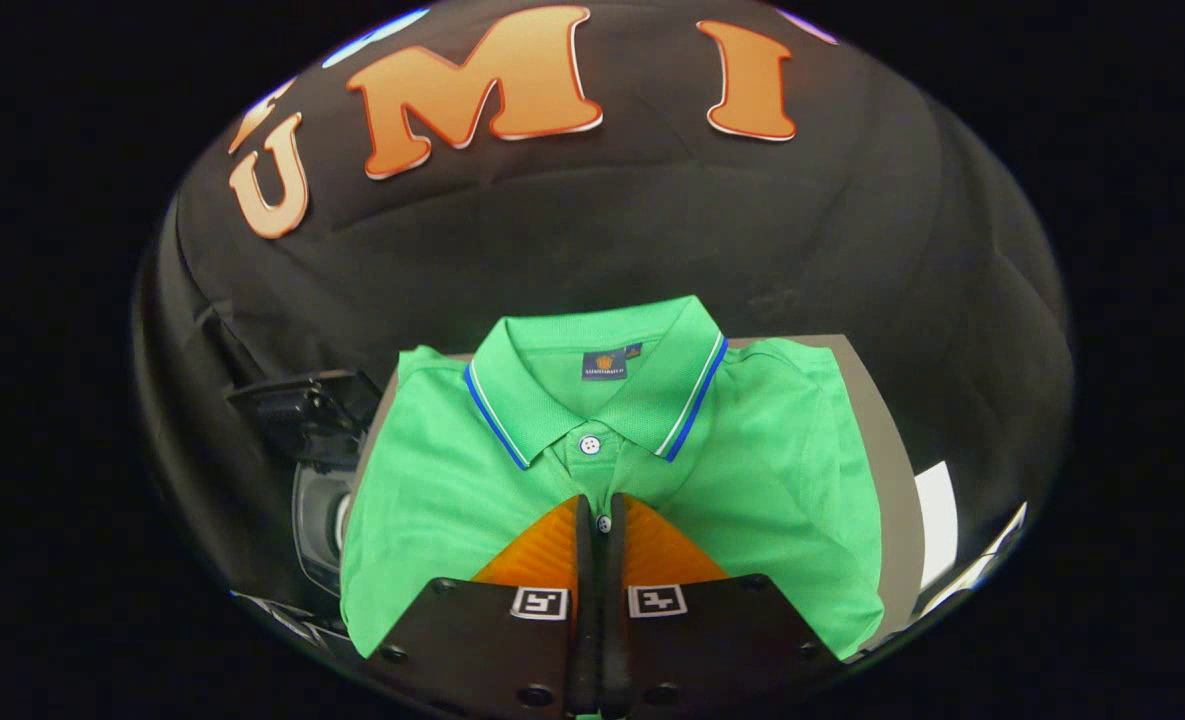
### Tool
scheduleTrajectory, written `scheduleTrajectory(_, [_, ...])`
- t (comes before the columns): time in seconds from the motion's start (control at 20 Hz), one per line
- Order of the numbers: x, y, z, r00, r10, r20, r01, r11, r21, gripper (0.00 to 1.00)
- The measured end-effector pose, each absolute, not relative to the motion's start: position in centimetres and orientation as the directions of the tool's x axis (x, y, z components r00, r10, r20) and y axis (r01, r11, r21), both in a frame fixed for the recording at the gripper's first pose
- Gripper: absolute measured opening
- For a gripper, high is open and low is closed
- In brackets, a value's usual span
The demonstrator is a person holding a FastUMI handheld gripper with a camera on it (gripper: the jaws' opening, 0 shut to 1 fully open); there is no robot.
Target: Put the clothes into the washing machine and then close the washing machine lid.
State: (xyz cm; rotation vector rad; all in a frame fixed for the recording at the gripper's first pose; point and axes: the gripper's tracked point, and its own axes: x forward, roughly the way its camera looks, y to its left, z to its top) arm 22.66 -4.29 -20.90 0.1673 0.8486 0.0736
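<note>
Green folded polo shirt [762,470] with blue-white collar trim, neck label [604,365] unreadable, gripper [600,515] fingers almost closed over placket, grip on fabric indeterminate, dark washing machine [312,470] partly hidden beside shirt.

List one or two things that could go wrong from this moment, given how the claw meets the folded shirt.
1. The claw looks nearly closed on the green polo shirt at its button placket, so a thin pinch might slip.
2. Lifted from one point, the shirt may unfold and drag on the way to the washing machine beside it.
</note>
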Motion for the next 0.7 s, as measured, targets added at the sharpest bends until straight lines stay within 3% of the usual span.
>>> scheduleTrajectory(0.7, [22.6, -4.9, -14.3, 0.847, 0.256, -0.466, -0.097, 0.936, 0.338, 0.08])
